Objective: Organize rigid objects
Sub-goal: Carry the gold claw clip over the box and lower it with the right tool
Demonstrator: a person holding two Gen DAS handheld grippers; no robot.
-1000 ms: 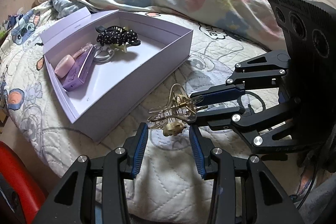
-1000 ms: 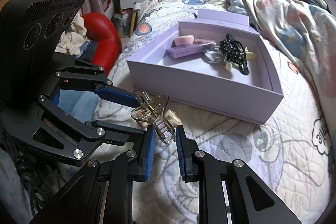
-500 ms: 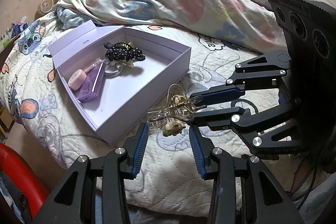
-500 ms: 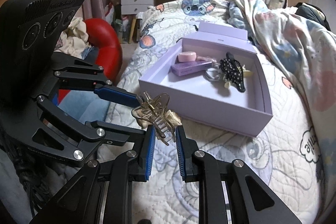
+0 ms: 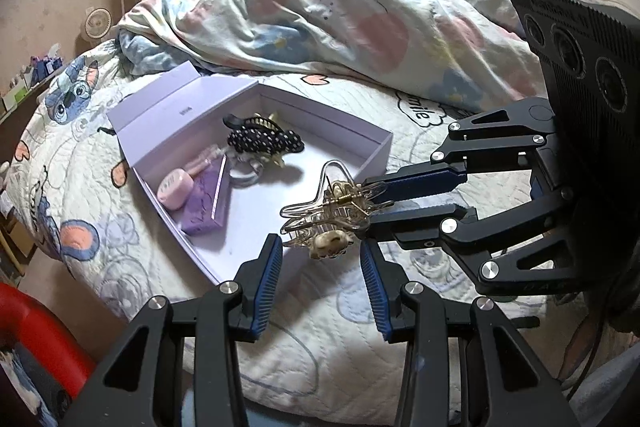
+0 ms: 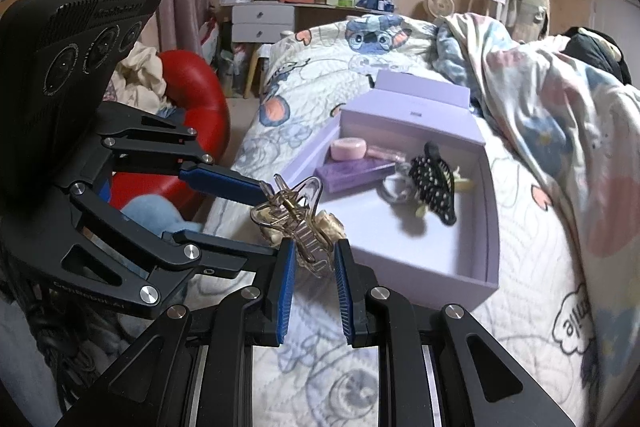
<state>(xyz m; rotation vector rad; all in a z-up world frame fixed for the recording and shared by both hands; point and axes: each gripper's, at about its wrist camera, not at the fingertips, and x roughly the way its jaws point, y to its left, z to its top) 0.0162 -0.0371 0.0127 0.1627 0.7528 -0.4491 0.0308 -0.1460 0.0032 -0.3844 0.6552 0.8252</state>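
Note:
A clear gold claw hair clip (image 5: 328, 215) is held in the air, pinched between the fingers of my right gripper (image 6: 315, 259), near the front corner of the open lilac box (image 5: 372, 163). My left gripper (image 5: 320, 259) is open; its fingers stand on either side of the clip without gripping it. The clip also shows in the right wrist view (image 6: 300, 223). The box (image 6: 480, 283) holds a black dotted hair clip (image 5: 264, 141), a purple case (image 5: 206, 205), a pink round case (image 5: 174, 187) and a ring-like item.
The box lies on a quilted white bedspread (image 5: 320, 327). A bunched floral duvet (image 5: 340, 19) lies behind it. A red round seat (image 6: 196, 115) stands beside the bed. Drawers and a cluttered shelf (image 6: 260, 19) stand at the far wall.
Both grippers have risen and pulled back with the clip, so the box looks smaller and farther. The right gripper keeps its hold on the clip. The left stays open.

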